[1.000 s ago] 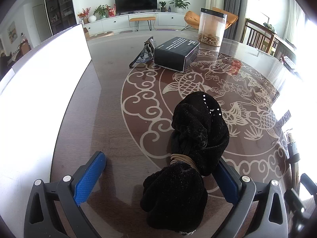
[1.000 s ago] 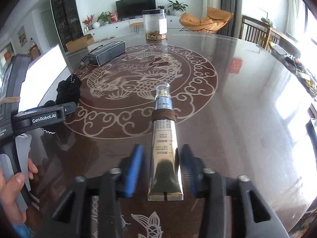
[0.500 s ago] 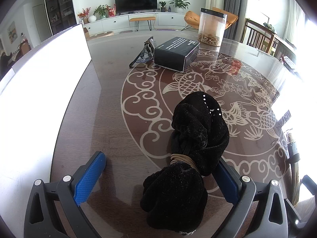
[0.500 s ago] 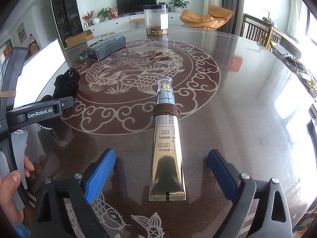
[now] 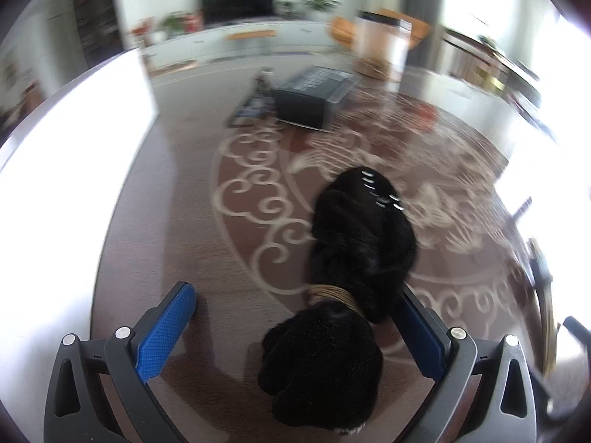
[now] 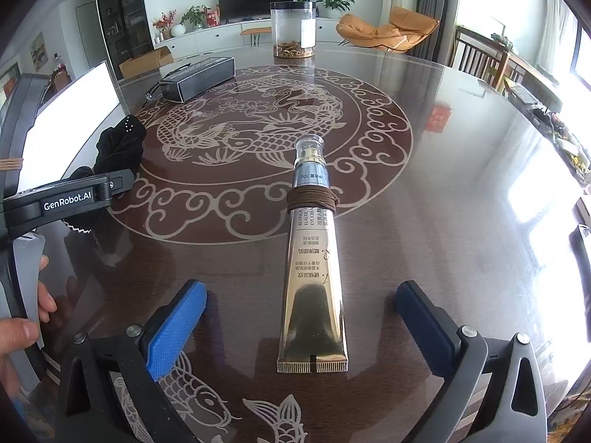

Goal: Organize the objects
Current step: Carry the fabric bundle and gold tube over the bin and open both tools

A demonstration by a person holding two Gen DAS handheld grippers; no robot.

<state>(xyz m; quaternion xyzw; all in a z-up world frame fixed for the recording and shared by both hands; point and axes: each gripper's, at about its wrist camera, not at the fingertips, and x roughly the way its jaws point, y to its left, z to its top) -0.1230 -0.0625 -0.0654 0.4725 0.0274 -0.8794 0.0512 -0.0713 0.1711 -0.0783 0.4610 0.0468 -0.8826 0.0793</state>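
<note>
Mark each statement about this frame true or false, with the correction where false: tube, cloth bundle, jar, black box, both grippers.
1. The gold tube lies flat on the table between the right gripper fingers, touched by neither. True; the jaws are opening.
2. The tube's clear cap points toward the camera. False: it points away, toward the fish pattern.
3. The black cloth bundle is tied with a tan band. True.
4. The left gripper is clamped shut on the bundle. False: its jaws stand wide, the left pad well clear.
5. The clear jar lies on its side. False: it stands upright.
6. The black box sits on the table. True.
</note>
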